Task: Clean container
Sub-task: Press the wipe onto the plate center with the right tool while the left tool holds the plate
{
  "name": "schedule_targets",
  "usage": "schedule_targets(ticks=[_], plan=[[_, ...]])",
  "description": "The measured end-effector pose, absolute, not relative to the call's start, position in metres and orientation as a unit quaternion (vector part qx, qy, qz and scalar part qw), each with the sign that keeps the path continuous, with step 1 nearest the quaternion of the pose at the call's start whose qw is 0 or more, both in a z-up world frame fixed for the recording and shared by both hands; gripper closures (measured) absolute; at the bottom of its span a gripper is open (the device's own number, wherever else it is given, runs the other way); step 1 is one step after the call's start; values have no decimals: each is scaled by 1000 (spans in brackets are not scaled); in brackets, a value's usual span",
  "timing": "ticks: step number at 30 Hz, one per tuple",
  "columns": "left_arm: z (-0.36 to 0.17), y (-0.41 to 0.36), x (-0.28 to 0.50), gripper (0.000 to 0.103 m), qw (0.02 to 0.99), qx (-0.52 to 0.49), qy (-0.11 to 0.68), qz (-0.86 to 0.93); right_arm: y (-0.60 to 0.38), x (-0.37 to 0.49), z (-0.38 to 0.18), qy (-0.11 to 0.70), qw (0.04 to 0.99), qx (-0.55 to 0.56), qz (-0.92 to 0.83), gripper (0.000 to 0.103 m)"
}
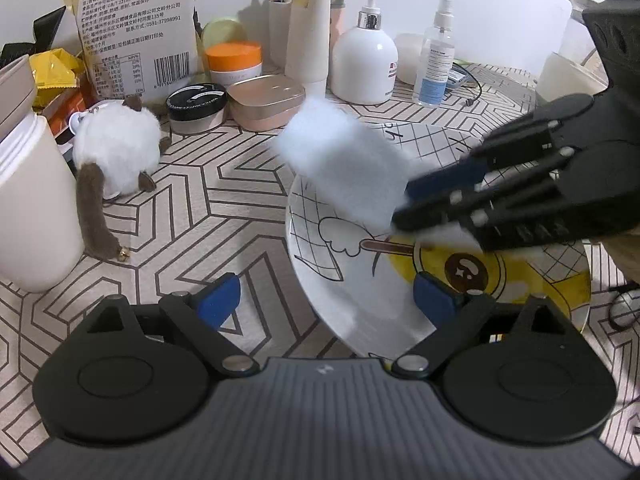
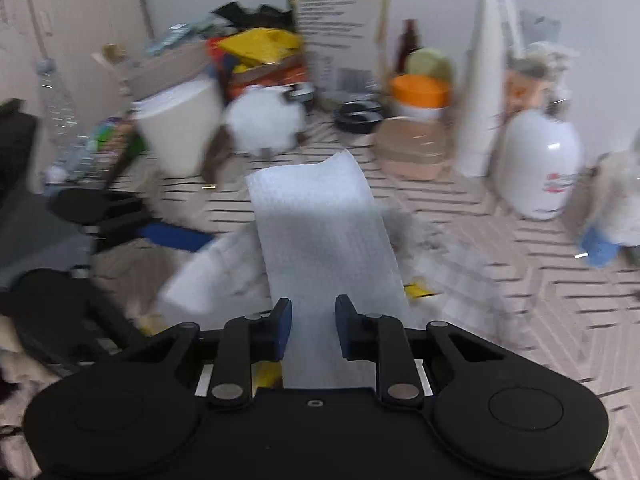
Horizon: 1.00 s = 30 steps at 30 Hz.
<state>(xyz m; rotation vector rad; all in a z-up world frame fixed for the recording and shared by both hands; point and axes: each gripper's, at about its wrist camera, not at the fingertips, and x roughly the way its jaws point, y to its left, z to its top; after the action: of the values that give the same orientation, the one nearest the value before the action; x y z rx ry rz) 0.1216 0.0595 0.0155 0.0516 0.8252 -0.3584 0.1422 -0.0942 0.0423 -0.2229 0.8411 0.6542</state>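
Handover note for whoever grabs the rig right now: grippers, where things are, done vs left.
Left gripper: open, fingers astride the near rim of the cartoon plate, not clamped on it.
Right gripper: a folded white paper towel runs between its fingers; I cannot tell whether they are pinching it. It hangs over the plate's far side, blurred from motion.
Plate lies on the patterned tablecloth, in front of the clutter.
Done: towel is at the plate, wiping apparently under way.
Left: wipe the rest of the plate; blur hides how clean it is.
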Motion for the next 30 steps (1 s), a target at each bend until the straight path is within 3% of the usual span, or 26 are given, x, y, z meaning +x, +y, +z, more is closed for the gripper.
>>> schedule_targets(ticks=[16, 19, 24, 27, 30], plan=[[16, 75, 130, 10, 908, -16, 396, -135, -107, 124, 40, 383, 863, -129, 304, 76], [16, 77, 130, 13, 908, -22, 394, -139, -103, 111, 39, 379, 857, -128, 325, 72], [19, 71, 126, 54, 906, -24, 387, -168, -91, 87, 38, 367, 848, -149, 353, 68], [19, 69, 125, 66, 902, -31, 388, -187, -87, 81, 38, 365, 843, -163, 360, 66], [19, 67, 123, 68, 899, -34, 389, -199, -91, 82, 40, 369, 838, -159, 369, 66]])
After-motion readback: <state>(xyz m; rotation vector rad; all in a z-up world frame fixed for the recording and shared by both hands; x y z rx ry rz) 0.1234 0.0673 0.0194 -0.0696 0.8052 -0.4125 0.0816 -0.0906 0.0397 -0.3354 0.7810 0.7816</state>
